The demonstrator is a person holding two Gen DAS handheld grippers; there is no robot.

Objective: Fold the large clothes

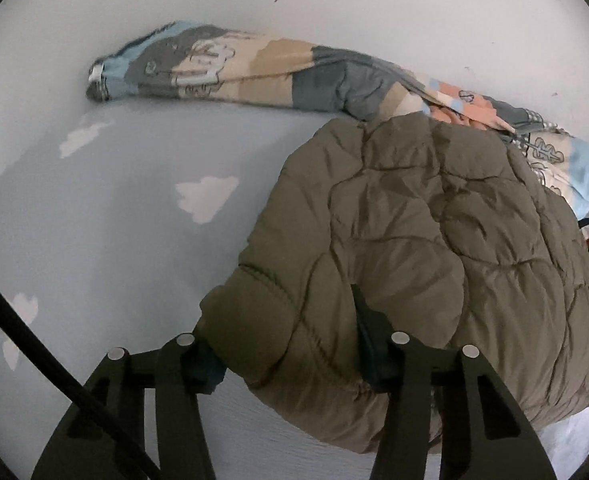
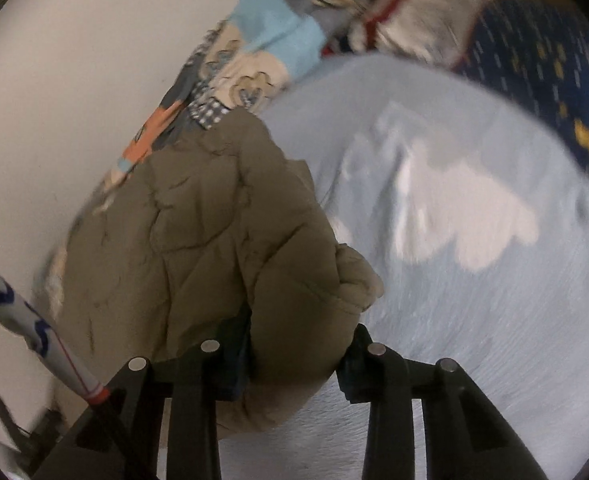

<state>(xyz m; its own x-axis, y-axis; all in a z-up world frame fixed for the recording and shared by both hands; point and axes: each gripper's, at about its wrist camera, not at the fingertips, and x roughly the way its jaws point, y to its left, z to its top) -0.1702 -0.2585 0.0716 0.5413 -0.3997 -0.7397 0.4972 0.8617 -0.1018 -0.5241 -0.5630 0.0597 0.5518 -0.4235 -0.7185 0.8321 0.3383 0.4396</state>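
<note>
Pale blue bedsheet (image 1: 106, 220) printed with white clouds covers the bed, with a white wall (image 1: 334, 8) behind it. No brand or writing is legible anywhere. An olive quilted jacket (image 1: 434, 232) lies bunched on the sheet, its long axis running from the grippers toward the wall, where a rolled patchwork quilt (image 1: 222, 68) lies along the bed's edge. The left gripper (image 1: 290, 356) pinches a puffy fold of the jacket's near hem. The right gripper (image 2: 294, 360) likewise clamps a thick fold, though that view is blurred.
</note>
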